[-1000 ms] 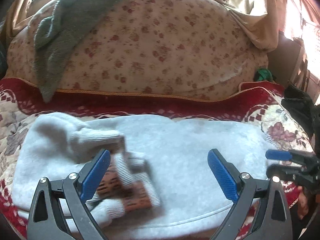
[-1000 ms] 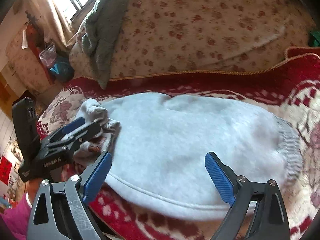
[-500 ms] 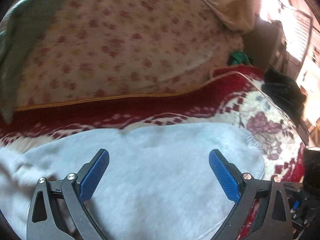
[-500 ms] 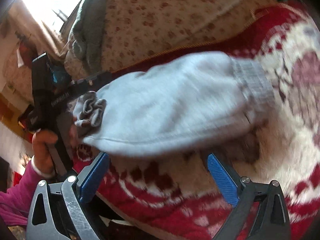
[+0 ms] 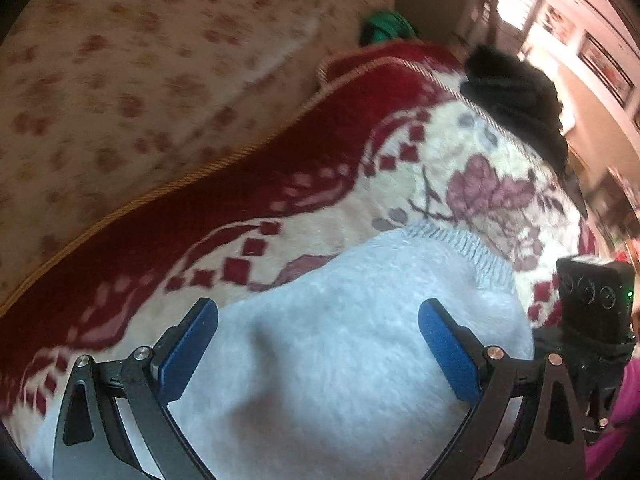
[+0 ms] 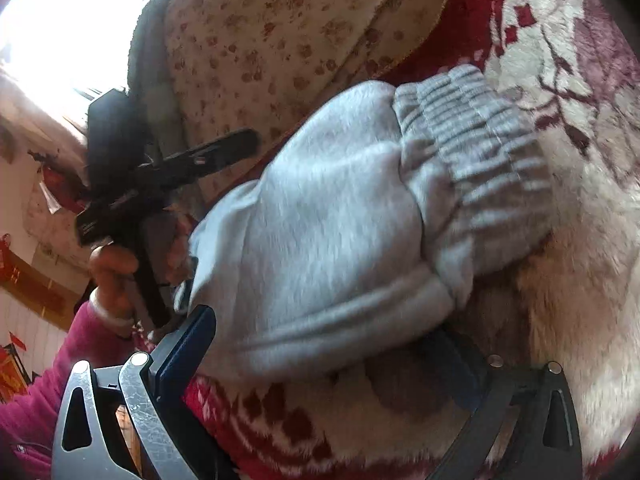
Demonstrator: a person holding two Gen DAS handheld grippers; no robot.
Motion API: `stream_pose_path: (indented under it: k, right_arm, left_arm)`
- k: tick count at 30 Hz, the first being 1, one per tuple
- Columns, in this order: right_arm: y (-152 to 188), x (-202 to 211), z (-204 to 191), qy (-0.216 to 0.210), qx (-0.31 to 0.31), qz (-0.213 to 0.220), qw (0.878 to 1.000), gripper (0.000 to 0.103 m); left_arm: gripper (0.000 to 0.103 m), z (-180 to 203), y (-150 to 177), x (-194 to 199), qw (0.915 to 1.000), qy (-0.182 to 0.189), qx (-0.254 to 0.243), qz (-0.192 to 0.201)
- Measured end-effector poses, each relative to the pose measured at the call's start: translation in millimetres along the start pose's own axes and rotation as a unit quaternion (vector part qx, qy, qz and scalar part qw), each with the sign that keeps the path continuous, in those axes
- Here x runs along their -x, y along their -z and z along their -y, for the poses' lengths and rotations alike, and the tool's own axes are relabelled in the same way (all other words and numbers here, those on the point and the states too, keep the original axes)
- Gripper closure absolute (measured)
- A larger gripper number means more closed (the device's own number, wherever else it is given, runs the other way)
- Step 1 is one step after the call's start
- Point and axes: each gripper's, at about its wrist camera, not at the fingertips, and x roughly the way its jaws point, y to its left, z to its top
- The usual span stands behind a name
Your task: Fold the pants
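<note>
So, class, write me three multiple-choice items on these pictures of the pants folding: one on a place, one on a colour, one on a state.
1. Where do the grey pants lie?
A. on a red-and-cream blanket
B. on a bare wooden floor
C. in a basket

2. What colour are the right gripper's finger pads?
A. yellow
B. blue
C. white

3. How do the left gripper's jaws stand?
A. shut on the waistband
B. shut on nothing
C. open, above the cloth

Key: 1 A, the patterned blanket shows all around the pants; 2 B, blue pads are visible; 3 C, the pads stand wide apart.
</note>
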Motion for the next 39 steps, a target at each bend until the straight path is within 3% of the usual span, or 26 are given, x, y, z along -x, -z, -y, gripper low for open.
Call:
stream_pose_path:
  k: [8,12,17,20,22,23,25,27,33,39]
  right_arm:
    - [1,-4,-3,-0.017,0.044,0.026,0.999,0.0]
    - [3,-5,-2,-0.017,0.051,0.037,0.998,0.0]
    - [4,-3,-2,-0.018,0.045,0.048,0.998,0.001]
    - [1,-3,2,-0.017,0.032,0.056,0.998,0.01]
    - [-2,-1,14,-0.026,0.008,0.055,0.998,0.033]
    - [-3,0,17,-0.034,-0.002,0.056,0.998,0.036]
    - [-3,2,15,-0.042,-0.003,0.054,0.998,0.045]
    - [-4,4,8,-0.043,0.007,0.06,0.997,0.051]
    - [-9,9,-8,-0.041,0.026,0.072,0.996,0.059]
    - [-23,21,-41,-0.058,0.061,0.094,0.992,0.066]
  left_arm:
    - [0.003,0,-22,-43,0.9917,0.087,-0.059,-0.074]
    - [0.0,0,-26,-66,0.9818,0.118,-0.077,-0.128]
    - [0.0,-10,-28,-94,0.9672,0.165,-0.053,-0.186]
    - [0.0,-8,-28,-99,0.9645,0.17,-0.064,-0.191]
    - [0.0,-8,-27,-100,0.9644,0.173,-0.065,-0.189]
    - [0.0,-8,-26,-101,0.9647,0.174,-0.064,-0.187]
    - [0.01,-5,-26,-97,0.9655,0.177,-0.071,-0.177]
    - [0.049,1,-26,-83,0.9633,0.202,-0.093,-0.151]
    - [0.066,6,-25,-67,0.9687,0.187,-0.103,-0.126]
    - [0.073,5,-32,-24,0.9757,0.177,-0.106,-0.075]
